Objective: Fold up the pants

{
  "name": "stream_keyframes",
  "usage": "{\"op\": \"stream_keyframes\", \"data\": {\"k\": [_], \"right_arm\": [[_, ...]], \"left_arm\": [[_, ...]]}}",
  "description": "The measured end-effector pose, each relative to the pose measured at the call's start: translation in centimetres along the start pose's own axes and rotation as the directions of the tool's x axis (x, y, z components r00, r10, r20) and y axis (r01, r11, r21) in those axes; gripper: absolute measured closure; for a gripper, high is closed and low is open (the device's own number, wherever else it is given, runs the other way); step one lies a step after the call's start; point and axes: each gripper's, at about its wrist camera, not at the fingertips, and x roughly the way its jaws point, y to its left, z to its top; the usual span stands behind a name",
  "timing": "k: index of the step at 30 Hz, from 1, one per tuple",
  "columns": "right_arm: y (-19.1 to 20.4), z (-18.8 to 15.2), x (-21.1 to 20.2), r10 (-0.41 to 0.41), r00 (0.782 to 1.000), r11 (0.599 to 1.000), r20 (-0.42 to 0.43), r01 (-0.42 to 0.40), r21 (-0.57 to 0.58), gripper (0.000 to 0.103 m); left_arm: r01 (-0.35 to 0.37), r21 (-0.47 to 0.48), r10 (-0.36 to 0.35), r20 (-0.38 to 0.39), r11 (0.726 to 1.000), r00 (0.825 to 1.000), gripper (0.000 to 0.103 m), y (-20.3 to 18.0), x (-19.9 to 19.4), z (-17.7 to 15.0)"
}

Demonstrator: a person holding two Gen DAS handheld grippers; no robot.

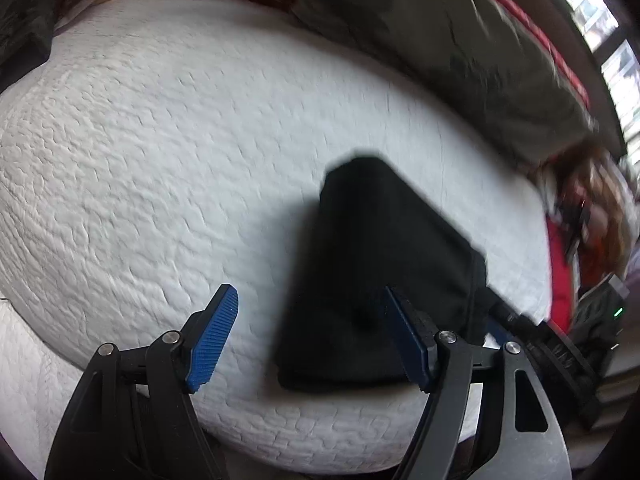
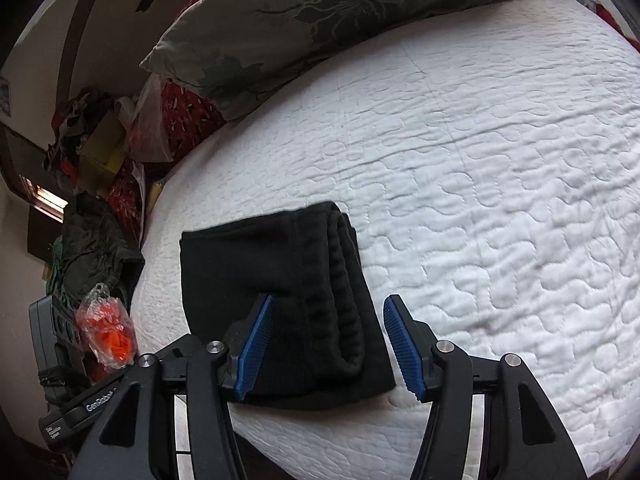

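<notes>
The black pants (image 2: 280, 300) lie folded into a compact rectangle near the front edge of the white quilted bed (image 2: 480, 160), waistband layers stacked on the right side. They also show in the left wrist view (image 1: 380, 280), blurred. My left gripper (image 1: 310, 320) is open and empty, above the bed just left of the pants. My right gripper (image 2: 328, 332) is open and empty, its fingers straddling the near right part of the folded pants without holding them. The other gripper's black body (image 1: 552, 344) shows at the right of the left wrist view.
A grey floral pillow (image 2: 300, 20) and a red patterned cover (image 2: 188, 120) lie at the bed's far side. Clutter, a dark garment (image 2: 96, 248) and an orange item in plastic (image 2: 108, 336) sit off the bed's left edge. The bed (image 1: 160, 140) spreads white to the left.
</notes>
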Motion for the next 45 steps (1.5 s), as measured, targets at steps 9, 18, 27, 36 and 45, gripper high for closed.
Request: {"op": "stream_keyframes", "data": {"k": [9,18,27,36,45], "right_arm": [[0.8,2.2,2.4,-0.015,1.000,1.000,0.006,0.015,-0.024,0.051],[0.2,4.4,3.9,-0.068,0.997,0.995,-0.027,0.066,-0.072,0.061],[-3.6,2.1,0.6,0.093,0.994,0.995,-0.053,-0.090,0.043,0.034],[-3.6,0.5,2.6,0.195,0.979,0.975,-0.064,-0.187,0.120,0.028],[-3.6,0.0,3.9,0.301,0.950,0.945,-0.086,-0.286,0.157,0.028]], "left_arm": [[0.010,-0.054,-0.015,-0.090,0.999,0.996,0.029,-0.1,3.9,3.9],[0.013,-0.037,-0.016,-0.090,0.999,0.996,0.028,-1.0,4.2,4.3],[0.053,-0.026,-0.055,-0.074,0.998,0.996,0.028,2.4,2.5,1.4],[0.150,-0.060,-0.155,-0.086,0.987,0.984,0.028,3.3,2.5,0.5],[0.292,-0.027,-0.289,-0.253,0.956,0.923,0.028,3.0,5.1,-0.4]]}}
